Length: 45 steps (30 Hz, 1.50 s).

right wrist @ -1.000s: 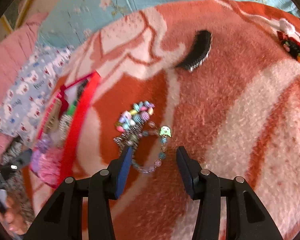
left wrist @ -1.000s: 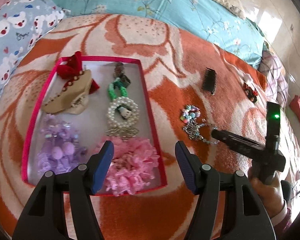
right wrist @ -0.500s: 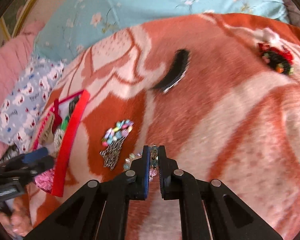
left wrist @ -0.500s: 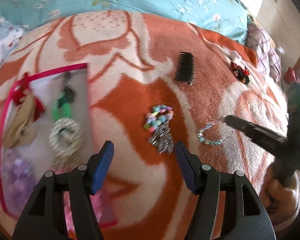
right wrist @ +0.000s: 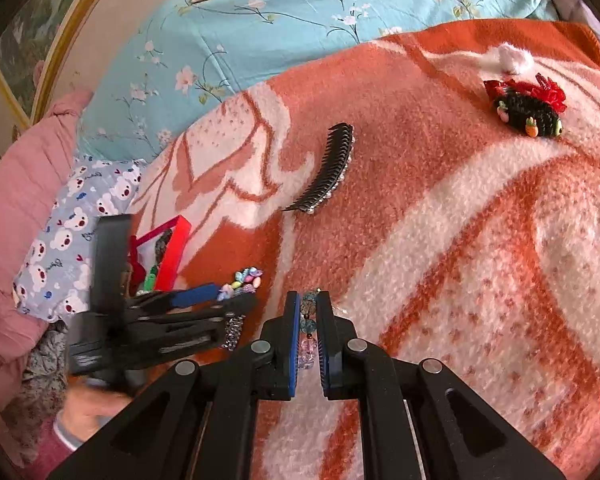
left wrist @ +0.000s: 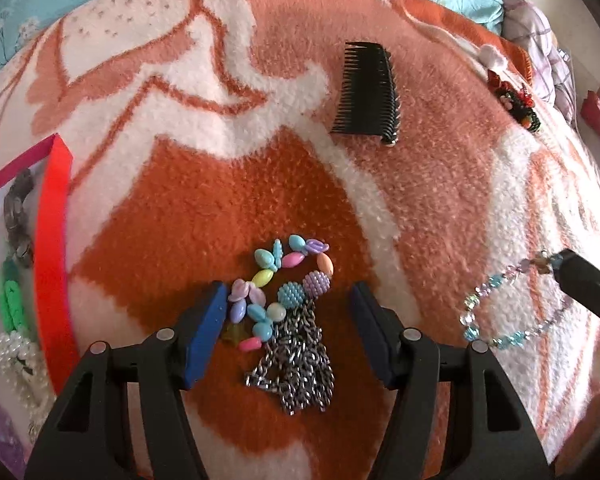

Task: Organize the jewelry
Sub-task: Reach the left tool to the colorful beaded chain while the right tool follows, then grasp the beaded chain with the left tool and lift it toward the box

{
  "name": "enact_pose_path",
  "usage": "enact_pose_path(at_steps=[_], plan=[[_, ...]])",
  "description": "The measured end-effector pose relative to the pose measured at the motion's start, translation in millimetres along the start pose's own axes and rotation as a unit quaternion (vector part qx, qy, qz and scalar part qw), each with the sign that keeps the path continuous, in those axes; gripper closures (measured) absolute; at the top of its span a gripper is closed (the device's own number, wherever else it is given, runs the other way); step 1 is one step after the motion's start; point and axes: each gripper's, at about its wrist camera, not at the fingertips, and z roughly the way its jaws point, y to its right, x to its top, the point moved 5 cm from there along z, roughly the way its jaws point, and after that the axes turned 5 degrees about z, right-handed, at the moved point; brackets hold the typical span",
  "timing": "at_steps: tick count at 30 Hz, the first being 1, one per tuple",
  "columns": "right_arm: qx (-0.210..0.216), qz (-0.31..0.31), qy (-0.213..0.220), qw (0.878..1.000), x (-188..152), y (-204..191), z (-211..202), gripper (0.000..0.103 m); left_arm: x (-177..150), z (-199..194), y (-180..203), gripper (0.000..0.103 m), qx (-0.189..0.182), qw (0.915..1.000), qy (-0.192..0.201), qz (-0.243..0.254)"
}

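A pastel bead bracelet [left wrist: 278,280] and a silver chain piece [left wrist: 296,360] lie together on the orange blanket. My left gripper [left wrist: 286,320] is open, its jaws on either side of them. My right gripper [right wrist: 309,314] is shut on a clear blue-and-pink bead bracelet [left wrist: 500,312], which hangs from it just above the blanket in the left wrist view. The red-rimmed jewelry tray [left wrist: 52,248] is at the left edge with a green clip [left wrist: 12,300] and a pearl ring [left wrist: 16,356] inside.
A black hair comb [left wrist: 368,96] lies further back on the blanket, also in the right wrist view [right wrist: 326,172]. A black and red hair tie [right wrist: 528,110] lies at the far right. Pillows and a floral quilt [right wrist: 280,20] lie beyond the blanket.
My left gripper has swung from over the tray to the pastel beads and chain. My right gripper closed on the clear bead bracelet and carried it off to the right.
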Motion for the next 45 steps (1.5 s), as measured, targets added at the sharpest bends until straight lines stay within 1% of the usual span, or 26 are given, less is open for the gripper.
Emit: enact_pose_path(at_steps=[1,2,3,4,8,13,18,24,31,39,45], plan=[[0.002,-0.001,0.001,1.0,0,-1,0,0.096,1,0,1,0.058,-0.003,1.0,0.002,0.001],[0.004,-0.002,0.002,1.0,0,-2,-1,0.096,2,0,1,0.074,-0.009,1.0,0.0,-0.001],[0.007,-0.003,0.003,1.0,0,-4,0,0.096,2,0,1,0.087,-0.019,0.9998,-0.002,-0.007],[0.009,-0.003,0.003,1.0,0,-5,0,0.096,3,0,0,0.093,-0.027,0.9996,-0.002,-0.012],[0.015,-0.003,0.004,1.0,0,-9,0,0.096,2,-8,-7,0.093,-0.035,0.999,0.006,-0.025],[0.022,-0.004,0.007,1.0,0,-15,-3,0.096,-6,-38,-14,0.093,-0.053,0.9971,0.034,-0.043],[0.032,-0.021,0.011,0.999,-1,-34,-10,0.096,-16,-69,-22,0.093,-0.059,0.9949,0.059,-0.057],[0.042,-0.035,0.011,0.998,-8,-56,-14,0.096,-30,-103,-29,0.093,-0.052,0.9927,0.086,-0.067],[0.056,-0.057,0.007,0.997,-17,-84,-16,0.096,-55,-142,-51,0.093,-0.044,0.988,0.114,-0.094],[0.069,-0.078,-0.004,0.995,-31,-114,-13,0.096,-87,-171,-83,0.093,-0.025,0.9827,0.133,-0.126],[0.079,-0.096,-0.013,0.992,-41,-135,-10,0.096,-110,-183,-111,0.093,-0.006,0.9782,0.138,-0.155]])
